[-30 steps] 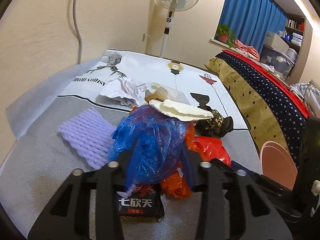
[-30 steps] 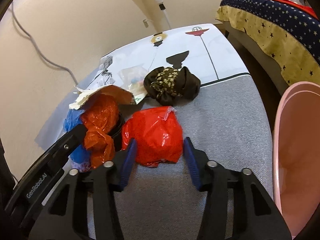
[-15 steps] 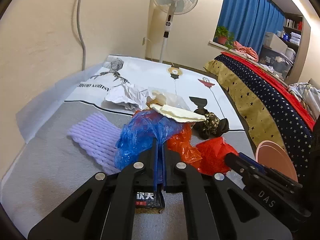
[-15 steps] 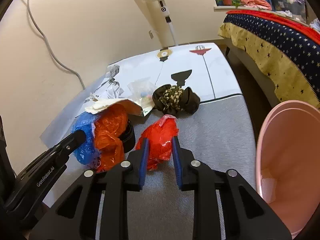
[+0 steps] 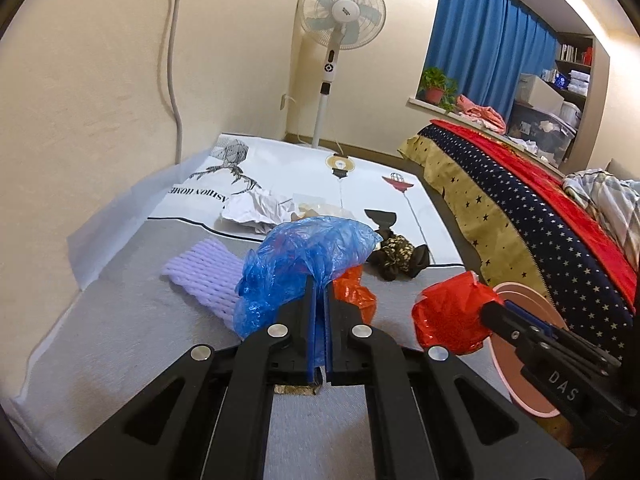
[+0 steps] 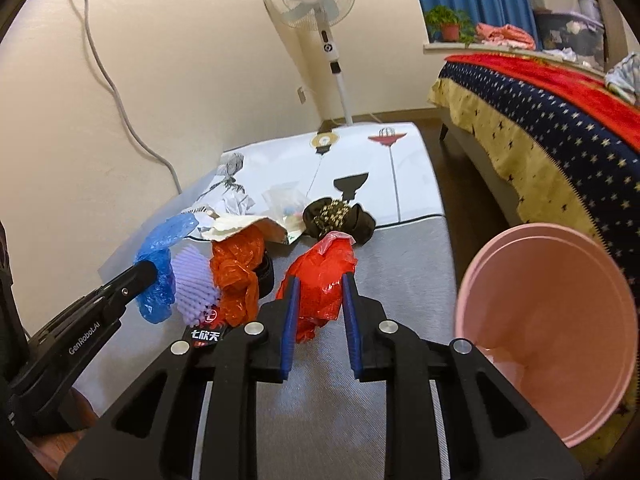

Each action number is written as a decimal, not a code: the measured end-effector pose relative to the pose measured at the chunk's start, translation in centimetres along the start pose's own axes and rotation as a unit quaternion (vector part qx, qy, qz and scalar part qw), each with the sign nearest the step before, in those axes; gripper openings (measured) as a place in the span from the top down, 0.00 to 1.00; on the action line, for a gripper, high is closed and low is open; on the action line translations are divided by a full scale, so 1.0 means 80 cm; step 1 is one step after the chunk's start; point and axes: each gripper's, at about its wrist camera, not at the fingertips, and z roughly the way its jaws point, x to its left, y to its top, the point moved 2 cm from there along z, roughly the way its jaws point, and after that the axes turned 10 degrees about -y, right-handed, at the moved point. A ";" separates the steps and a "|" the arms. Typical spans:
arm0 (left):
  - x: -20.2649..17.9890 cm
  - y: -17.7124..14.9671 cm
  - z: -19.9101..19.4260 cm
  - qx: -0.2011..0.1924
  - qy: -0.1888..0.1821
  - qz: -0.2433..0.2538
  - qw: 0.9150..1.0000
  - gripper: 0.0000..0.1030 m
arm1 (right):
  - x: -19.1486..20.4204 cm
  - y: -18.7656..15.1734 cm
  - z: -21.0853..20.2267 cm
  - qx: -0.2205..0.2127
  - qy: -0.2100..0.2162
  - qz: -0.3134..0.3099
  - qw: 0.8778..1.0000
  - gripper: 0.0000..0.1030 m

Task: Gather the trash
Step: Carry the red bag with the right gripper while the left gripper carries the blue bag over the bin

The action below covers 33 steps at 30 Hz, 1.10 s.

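The red plastic bag [image 6: 320, 280] is crumpled between the pads of the right gripper [image 6: 318, 304], whose jaws stand partly closed and squeeze it from both sides; it hangs clear of the grey mat [image 6: 400, 264], near the mat's right edge. The blue plastic bag [image 5: 304, 256] is pinched in the left gripper [image 5: 319, 312], whose jaws are shut almost flat on a fold of it, and most of the film billows out above the tips, over the middle of the mat. The pink bin [image 6: 548, 320] stands just off the mat's right edge, its mouth tilted toward the right gripper.

The step in hand looks like carrying both bags to the bin. To do it well, the red bag should probably go first, since it is nearest the rim; it should be brought over the mouth before the jaws let go, because loose film can cling to a pad. The blue bag then has to cross above the orange bag [image 6: 236, 276], the purple foam net [image 5: 208, 280] and the snack packet [image 6: 205, 335] without dragging them along.

Both grippers point forward and downward, side by side, with the right one angled toward the bin.
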 end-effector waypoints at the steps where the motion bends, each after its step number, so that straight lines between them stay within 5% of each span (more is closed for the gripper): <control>1: -0.002 0.000 -0.004 -0.002 -0.001 0.001 1.000 0.97 | -0.001 0.000 -0.005 -0.003 -0.001 0.000 1.000 0.79; 20: -0.057 0.002 -0.031 -0.016 -0.045 0.033 0.998 0.97 | -0.048 0.015 -0.098 -0.064 -0.048 0.009 0.997 0.79; 33: -0.146 -0.009 0.003 0.003 -0.124 0.065 0.990 0.97 | -0.126 0.013 -0.125 -0.081 -0.140 0.052 0.985 0.79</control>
